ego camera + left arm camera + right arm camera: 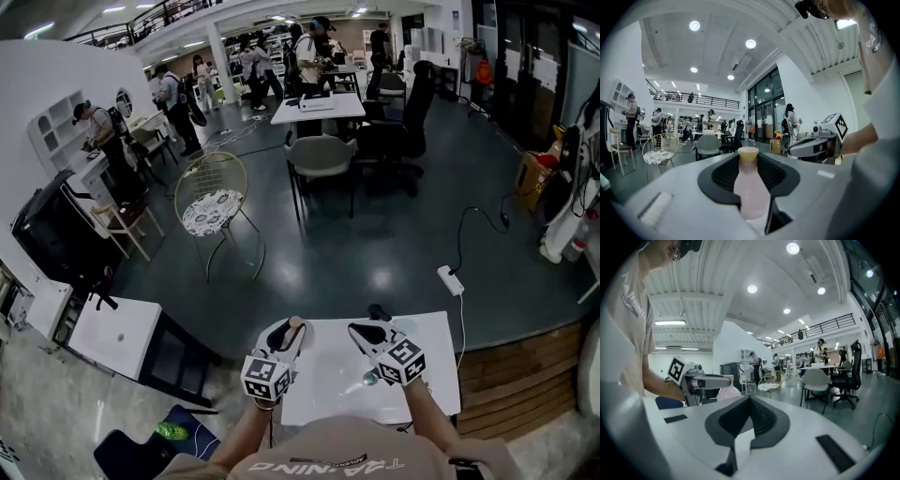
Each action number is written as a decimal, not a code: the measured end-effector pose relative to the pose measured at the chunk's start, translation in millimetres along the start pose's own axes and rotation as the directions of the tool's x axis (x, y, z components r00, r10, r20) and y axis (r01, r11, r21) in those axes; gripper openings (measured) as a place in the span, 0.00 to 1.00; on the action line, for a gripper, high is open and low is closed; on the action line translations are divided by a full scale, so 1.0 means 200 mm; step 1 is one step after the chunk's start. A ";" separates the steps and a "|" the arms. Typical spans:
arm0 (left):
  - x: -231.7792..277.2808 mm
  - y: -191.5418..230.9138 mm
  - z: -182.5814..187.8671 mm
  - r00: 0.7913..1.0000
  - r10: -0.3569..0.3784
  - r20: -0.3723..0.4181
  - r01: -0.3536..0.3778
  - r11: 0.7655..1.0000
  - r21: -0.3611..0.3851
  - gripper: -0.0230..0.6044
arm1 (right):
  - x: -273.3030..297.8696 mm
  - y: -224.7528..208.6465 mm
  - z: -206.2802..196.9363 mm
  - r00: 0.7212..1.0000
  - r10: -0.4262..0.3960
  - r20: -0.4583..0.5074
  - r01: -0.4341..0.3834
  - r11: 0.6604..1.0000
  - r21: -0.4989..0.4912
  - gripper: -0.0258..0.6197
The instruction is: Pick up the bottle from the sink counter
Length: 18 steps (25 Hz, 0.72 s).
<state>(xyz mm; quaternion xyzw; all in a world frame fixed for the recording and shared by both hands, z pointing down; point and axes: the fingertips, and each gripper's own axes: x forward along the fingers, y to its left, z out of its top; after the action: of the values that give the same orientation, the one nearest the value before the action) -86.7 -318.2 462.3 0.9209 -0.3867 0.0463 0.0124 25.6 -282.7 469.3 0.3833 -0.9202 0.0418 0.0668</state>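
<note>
A pale pink bottle point(282, 336) with a tan cap is held up in the air above a white table point(433, 377), and my left gripper point(291, 328) is shut on it. In the left gripper view the bottle point(750, 192) stands between the dark pads point(723, 176) with its cap poking out past them. My right gripper point(373, 323) hovers just to the right at the same height. In the right gripper view my right gripper point(749, 405) is shut, its pads meeting with nothing between them.
A wire chair point(214, 199) and a grey chair point(321, 155) stand on the dark floor beyond the table. A power strip point(450, 279) with its cable lies at the right. A low white-topped cabinet point(117, 337) sits to the left, and a wooden step point(511, 375) to the right.
</note>
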 end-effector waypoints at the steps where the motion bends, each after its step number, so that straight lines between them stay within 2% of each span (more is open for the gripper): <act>1: 0.00 0.01 0.00 1.000 0.002 -0.001 -0.002 1.000 0.003 0.24 | 0.00 -0.01 0.00 1.000 -0.002 0.004 0.002 1.000 0.000 0.05; 10: 0.02 0.07 0.03 1.000 0.022 0.014 -0.022 1.000 0.011 0.24 | 0.01 -0.05 0.03 1.000 -0.020 0.015 0.020 1.000 0.009 0.05; 18: 0.06 0.06 -0.01 1.000 0.011 0.005 -0.011 1.000 0.003 0.24 | 0.00 -0.09 0.02 0.998 -0.040 0.040 0.039 0.999 0.027 0.05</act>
<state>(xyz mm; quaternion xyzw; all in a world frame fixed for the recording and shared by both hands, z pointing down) -87.5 -335.3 465.2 0.9190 -0.3916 0.0445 0.0095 37.3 -295.6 465.1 0.4032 -0.9129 0.0448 0.0441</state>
